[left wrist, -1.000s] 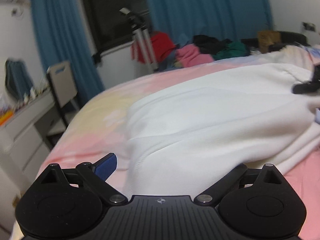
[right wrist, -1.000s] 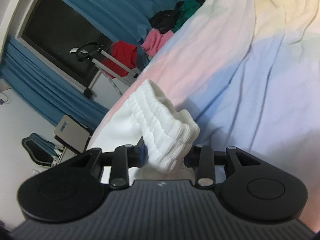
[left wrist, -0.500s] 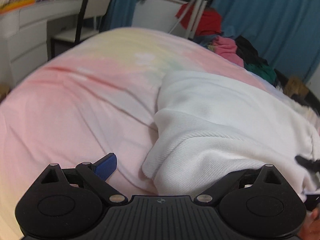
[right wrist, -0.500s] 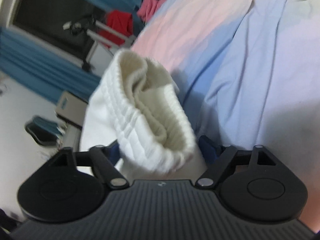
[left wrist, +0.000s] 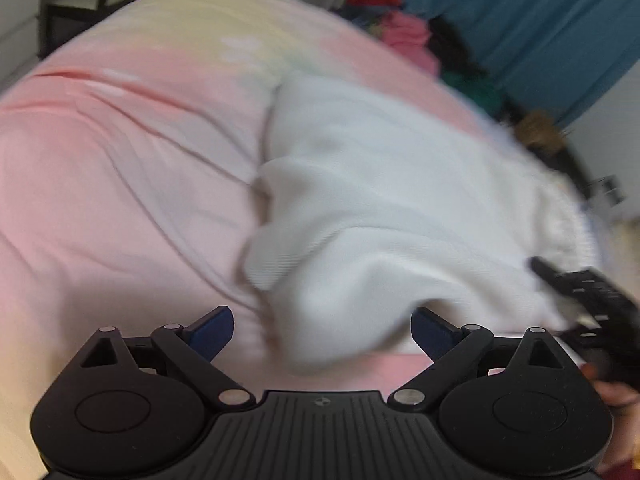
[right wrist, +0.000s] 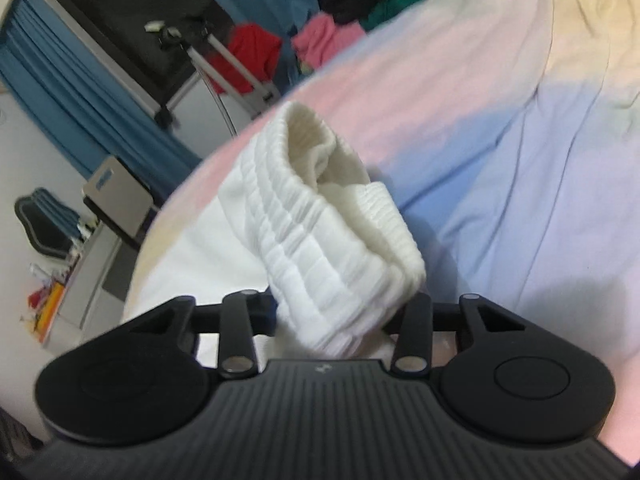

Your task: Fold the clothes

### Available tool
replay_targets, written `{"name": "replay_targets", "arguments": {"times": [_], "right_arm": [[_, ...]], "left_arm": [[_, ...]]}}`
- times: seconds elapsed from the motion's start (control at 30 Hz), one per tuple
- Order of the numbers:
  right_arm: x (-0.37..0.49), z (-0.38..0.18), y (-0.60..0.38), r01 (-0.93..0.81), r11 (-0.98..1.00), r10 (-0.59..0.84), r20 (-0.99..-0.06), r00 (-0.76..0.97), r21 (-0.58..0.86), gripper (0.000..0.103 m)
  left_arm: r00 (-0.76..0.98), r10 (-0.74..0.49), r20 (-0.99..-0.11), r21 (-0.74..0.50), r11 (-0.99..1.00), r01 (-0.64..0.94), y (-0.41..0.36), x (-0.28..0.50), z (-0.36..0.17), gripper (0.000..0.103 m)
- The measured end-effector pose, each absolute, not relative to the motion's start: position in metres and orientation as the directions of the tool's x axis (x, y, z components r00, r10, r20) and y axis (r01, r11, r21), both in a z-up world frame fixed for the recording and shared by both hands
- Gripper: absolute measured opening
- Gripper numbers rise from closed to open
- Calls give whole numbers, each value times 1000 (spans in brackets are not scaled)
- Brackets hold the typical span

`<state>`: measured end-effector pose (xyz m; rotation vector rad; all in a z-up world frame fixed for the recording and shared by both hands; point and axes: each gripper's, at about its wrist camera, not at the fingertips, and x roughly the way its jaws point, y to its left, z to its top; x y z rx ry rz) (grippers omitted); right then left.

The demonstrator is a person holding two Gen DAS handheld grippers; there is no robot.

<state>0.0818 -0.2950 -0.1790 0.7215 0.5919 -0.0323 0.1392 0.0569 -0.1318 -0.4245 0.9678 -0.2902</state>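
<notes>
White garment (left wrist: 380, 200) on bedsheet (left wrist: 120, 180), left claw (left wrist: 322, 330) spread empty, right claw (right wrist: 336, 312) clamping ribbed waistband (right wrist: 320, 232).

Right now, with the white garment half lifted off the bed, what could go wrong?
The right gripper pinches only the ribbed cuff, so it may slip free. The left gripper is open around a bunched fold of the white garment, which could crease if it closes there.

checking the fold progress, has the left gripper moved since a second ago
Yes. The left gripper has swung down and toward the white garment: against the blue curtain, now only at the top edge, the bed sheet fills the view.
</notes>
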Motion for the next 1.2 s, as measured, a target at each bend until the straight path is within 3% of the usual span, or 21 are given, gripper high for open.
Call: {"name": "replay_targets", "arguments": {"times": [0.13,0.23,0.4,0.57,0.77,0.97,1.2], "right_arm": [[76,-169,-298,222,760,127,-475,871,611,41],[71,-161,-301,219,762,94,-439,893,610,41],[80,-170,-306,235,755,85,-447,891,612,41],[85,-168,-301,231,761,83,-443,892,606,41],[74,-144,-302,203,754,101,-415,904,625,39],[59,-91,-348,197,732,50,-340,939,652,39],[55,-53,-480,318,639,-105,-330,938,700,39]], "left_arm": [[602,-517,-608,-594,800,86,73,130,-122,102],[643,-466,-608,-624,781,-23,86,140,-134,102],[585,-574,-572,-775,611,-158,106,156,-177,101],[561,-550,-619,-704,705,-86,96,150,-168,77],[601,-560,-570,-715,699,-27,100,129,-141,52],[595,-646,-479,-763,641,81,46,124,-77,45],[549,-710,-442,-747,630,214,-118,176,-28,43]]}}
